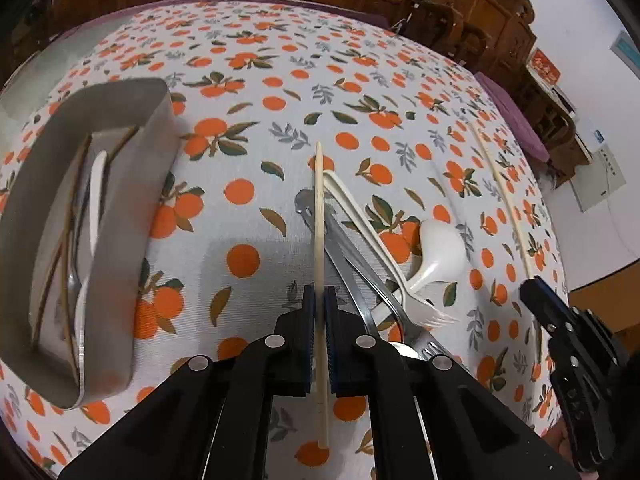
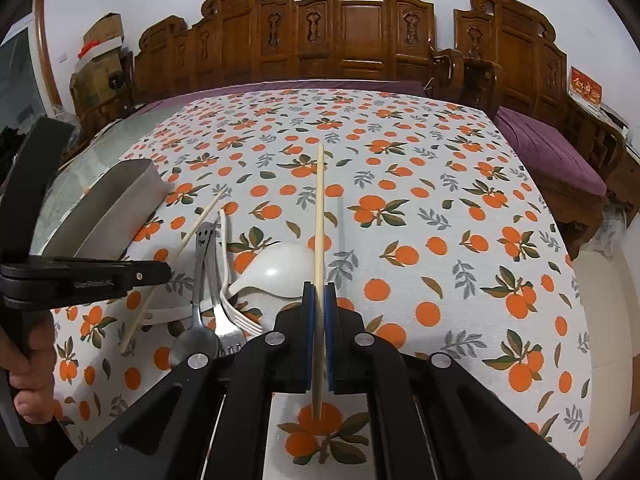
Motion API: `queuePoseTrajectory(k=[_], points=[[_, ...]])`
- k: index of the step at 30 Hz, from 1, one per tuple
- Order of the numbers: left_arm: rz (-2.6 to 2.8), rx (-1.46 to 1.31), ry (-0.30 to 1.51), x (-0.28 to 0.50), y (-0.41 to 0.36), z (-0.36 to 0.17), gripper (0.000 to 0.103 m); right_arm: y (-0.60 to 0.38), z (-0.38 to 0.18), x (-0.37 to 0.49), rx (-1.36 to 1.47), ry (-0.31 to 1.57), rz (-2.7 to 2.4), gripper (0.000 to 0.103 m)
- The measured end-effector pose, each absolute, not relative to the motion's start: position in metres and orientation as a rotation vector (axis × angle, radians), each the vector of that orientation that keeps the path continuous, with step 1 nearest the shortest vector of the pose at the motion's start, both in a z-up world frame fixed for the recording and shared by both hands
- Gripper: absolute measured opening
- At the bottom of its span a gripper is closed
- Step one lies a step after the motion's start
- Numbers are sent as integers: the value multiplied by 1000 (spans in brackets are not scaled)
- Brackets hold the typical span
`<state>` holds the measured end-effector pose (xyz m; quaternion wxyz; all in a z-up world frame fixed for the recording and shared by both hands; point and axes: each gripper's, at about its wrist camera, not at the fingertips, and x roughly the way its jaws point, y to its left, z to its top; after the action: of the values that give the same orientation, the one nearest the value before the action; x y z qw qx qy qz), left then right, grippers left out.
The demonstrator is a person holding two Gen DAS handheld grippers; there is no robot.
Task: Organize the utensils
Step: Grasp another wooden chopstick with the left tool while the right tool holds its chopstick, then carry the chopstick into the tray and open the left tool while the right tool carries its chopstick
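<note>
- While both tools hover over the counter (image 2: pixel 400 168), which wears a cloth printed with oranges, the left hand-held gripper (image 1: pixel 319 300) is clenched on a pale wooden chopstick (image 1: pixel 319 216), its blue pads pressing the stick from either side.
- That chopstick runs straight out between the pads, passing over the handles of the loose pile ahead.
- The right hand-held gripper (image 2: pixel 319 296) is likewise clamped tight on a second chopstick (image 2: pixel 319 208), which points away over the cloth; its near end juts out behind the pads.
- The pile lies between the two tools: a metal spoon with a smiley cut-out (image 2: pixel 198 280), a metal fork (image 2: pixel 218 300), a white plastic fork (image 1: pixel 384 248) and a white ladle-shaped soup spoon (image 2: pixel 280 268), handles crossing and touching.
- A grey oblong utensil holder (image 1: pixel 132 216) stands on the counter to the left of the pile, apart from it; inside are dark chopsticks, a white piece and a metal spoon.
- A person's hand (image 2: pixel 32 364) grips the left tool's handle at the right camera's edge.
- Carved wooden chairs (image 2: pixel 360 32) line the far side.
</note>
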<state>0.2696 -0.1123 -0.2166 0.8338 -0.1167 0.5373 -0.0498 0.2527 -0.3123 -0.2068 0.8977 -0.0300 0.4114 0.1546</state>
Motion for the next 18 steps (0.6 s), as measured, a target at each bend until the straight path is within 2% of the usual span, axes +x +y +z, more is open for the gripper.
queuePoseTrajectory(k=[18], points=[[-132, -31, 983, 251, -90, -165, 4, -271, -205, 245, -129, 859, 412, 6]])
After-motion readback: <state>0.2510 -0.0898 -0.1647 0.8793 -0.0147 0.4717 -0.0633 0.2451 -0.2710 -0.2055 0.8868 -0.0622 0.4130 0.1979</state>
